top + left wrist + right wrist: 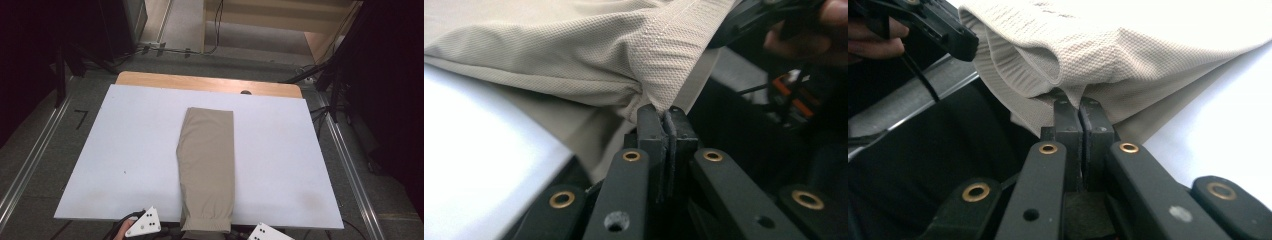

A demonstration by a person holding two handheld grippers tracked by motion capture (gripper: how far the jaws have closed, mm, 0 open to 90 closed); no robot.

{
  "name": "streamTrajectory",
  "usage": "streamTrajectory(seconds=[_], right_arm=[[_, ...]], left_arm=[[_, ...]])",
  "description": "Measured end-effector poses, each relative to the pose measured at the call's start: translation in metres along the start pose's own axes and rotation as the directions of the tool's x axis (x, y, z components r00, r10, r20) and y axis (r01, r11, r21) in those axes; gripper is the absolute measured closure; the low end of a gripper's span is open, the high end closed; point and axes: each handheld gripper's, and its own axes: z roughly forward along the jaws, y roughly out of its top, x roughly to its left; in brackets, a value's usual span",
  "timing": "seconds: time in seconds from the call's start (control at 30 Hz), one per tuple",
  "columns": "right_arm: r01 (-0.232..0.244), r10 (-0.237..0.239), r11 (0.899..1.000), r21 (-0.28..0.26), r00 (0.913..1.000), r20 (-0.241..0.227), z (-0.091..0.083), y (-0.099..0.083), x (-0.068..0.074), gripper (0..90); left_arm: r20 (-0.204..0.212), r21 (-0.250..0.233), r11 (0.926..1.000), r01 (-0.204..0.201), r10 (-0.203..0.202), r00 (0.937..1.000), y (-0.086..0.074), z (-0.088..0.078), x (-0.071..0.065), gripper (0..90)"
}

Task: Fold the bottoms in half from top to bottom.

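Observation:
A folded beige garment (207, 160) lies lengthwise down the middle of the white board (130, 145), and its near end hangs over the front edge. In the left gripper view my left gripper (659, 114) is shut on a stitched corner of the beige garment (589, 55). In the right gripper view my right gripper (1079, 106) is shut on the ribbed edge of the garment (1108, 50). The white plates of the left gripper (145, 222) and of the right gripper (268, 232) flank the garment's near end.
The wooden table edge (210, 82) shows beyond the board. Metal floor rails run along the left (30, 160) and the right (350, 170). Cables and dark stands lie at the back. A hand (873, 40) holds the other gripper near the board's front edge.

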Motion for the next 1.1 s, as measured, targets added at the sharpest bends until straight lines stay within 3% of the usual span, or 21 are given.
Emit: streamTrajectory(seconds=[0.03, 0.1, 0.13, 0.2, 0.23, 0.27, 0.4, 0.5, 0.63, 0.67, 0.73, 0.87, 1.03, 1.1], right_arm=[[-0.006, 0.005, 1.000, -0.004, 1.0000, -0.008, -0.002, -0.001, 0.001, 82.1], [-0.017, 0.016, 1.000, -0.016, 0.9987, -0.049, -0.008, -0.003, 0.003, 61.5], [0.000, -0.001, 1.000, -0.022, 0.9976, -0.070, -0.010, -0.003, 0.005, 48.5], [0.025, -0.026, 0.999, -0.020, 0.9981, -0.056, -0.015, -0.002, 0.008, 31.0], [0.036, -0.037, 0.999, -0.019, 0.9979, -0.053, -0.017, -0.001, 0.008, 27.2], [0.054, -0.055, 0.998, -0.017, 0.9974, -0.047, -0.018, -0.001, 0.007, 23.1], [0.055, -0.056, 0.998, -0.034, 0.9981, -0.024, -0.016, 0.005, 0.000, 17.7], [0.060, -0.062, 0.997, -0.058, 0.9978, -0.024, -0.014, 0.014, -0.007, 15.2], [0.089, -0.089, 0.993, -0.082, 0.9960, -0.005, -0.009, 0.032, -0.022, 13.0], [0.096, -0.096, 0.991, -0.089, 0.9954, 0.000, -0.007, 0.035, -0.025, 12.9], [0.096, -0.095, 0.990, -0.106, 0.9953, 0.019, -0.005, 0.045, -0.034, 12.7], [0.108, -0.103, 0.985, -0.136, 0.9936, 0.045, 0.001, 0.063, -0.049, 12.6], [0.135, -0.128, 0.982, -0.132, 0.9899, 0.060, 0.012, 0.084, -0.066, 8.1], [0.139, -0.132, 0.981, -0.138, 0.9895, 0.058, 0.017, 0.092, -0.075, 7.6]], left_arm=[[0.009, 0.003, 1.0000, 0.005, -0.005, 0.9999, -0.003, -0.001, -0.002, 86.1], [0.002, -0.031, 0.9995, -0.001, 0.001, 1.0000, -0.008, -0.003, -0.007, 60.3], [-0.003, -0.036, 0.9993, -0.010, 0.009, 0.9999, -0.009, -0.004, -0.007, 46.7], [-0.003, -0.059, 0.9981, -0.014, 0.014, 0.9999, -0.007, -0.008, -0.006, 27.1], [0.001, -0.079, 0.9968, -0.015, 0.015, 0.9999, -0.005, -0.011, -0.004, 23.5], [-0.002, -0.094, 0.9955, -0.011, 0.011, 0.9999, -0.004, -0.012, -0.002, 21.0], [0.000, -0.134, 0.9909, -0.014, 0.014, 0.9999, 0.007, -0.014, 0.009, 14.9], [0.017, -0.150, 0.9882, -0.033, 0.036, 0.9992, 0.016, -0.013, 0.017, 13.6], [0.047, -0.152, 0.9865, -0.060, 0.068, 0.9966, 0.029, -0.009, 0.029, 2.5], [0.063, -0.162, 0.9856, -0.049, 0.060, 0.9962, 0.032, -0.008, 0.033, 0.1], [0.047, -0.168, 0.9853, -0.033, 0.042, 0.9980, 0.041, -0.003, 0.043, 0.0], [0.006, -0.135, 0.9889, -0.064, 0.065, 0.9979, 0.057, 0.010, 0.059, 0.0], [-0.012, -0.153, 0.9835, -0.097, 0.096, 0.9953, 0.076, 0.018, 0.081, 0.0], [-0.027, -0.154, 0.9836, -0.093, 0.090, 0.9955, 0.084, 0.020, 0.091, 0.0]])
